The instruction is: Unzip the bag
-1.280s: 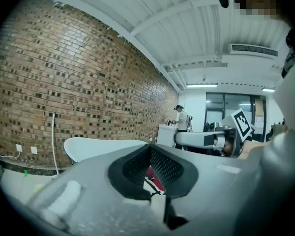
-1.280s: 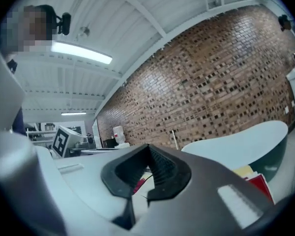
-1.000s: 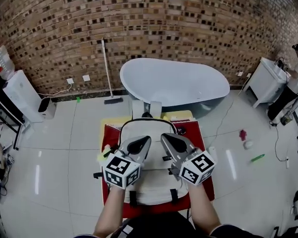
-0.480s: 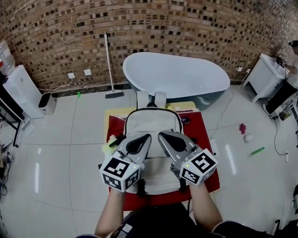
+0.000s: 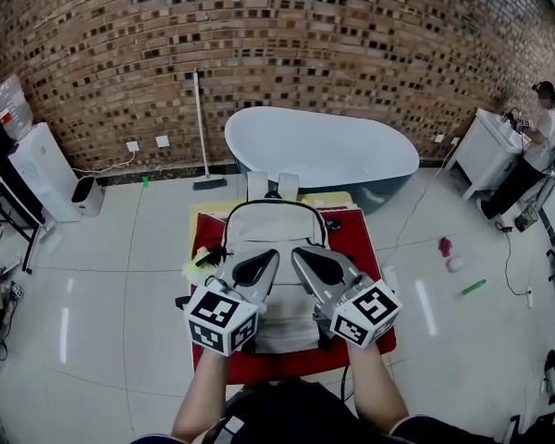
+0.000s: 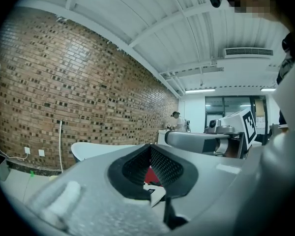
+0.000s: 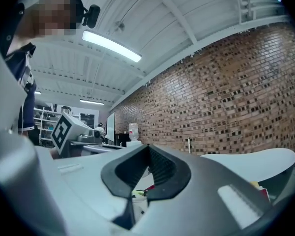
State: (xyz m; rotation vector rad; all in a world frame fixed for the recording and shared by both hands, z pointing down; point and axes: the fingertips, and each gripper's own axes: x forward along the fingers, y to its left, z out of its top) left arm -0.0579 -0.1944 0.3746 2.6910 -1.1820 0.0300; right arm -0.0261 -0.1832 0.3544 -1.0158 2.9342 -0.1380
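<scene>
A cream backpack with black trim lies flat on a red mat on a low table, its top handle toward the bathtub. Held above the bag's lower half, my left gripper is shut and empty, tips pointing away from me. Beside it, my right gripper is also shut with nothing in it. In the left gripper view the left gripper has its jaws pressed together, with the mat below. In the right gripper view the right gripper also has its jaws pressed together. The zipper pull cannot be made out.
A white bathtub stands against the brick wall behind the table. A mop leans at the wall. A white appliance and racks are at the left. A person stands at a white cabinet at far right. Small items lie on the floor to the right.
The view has shifted slightly; both grippers stay shut and side by side over the bag, now a little higher in view.
</scene>
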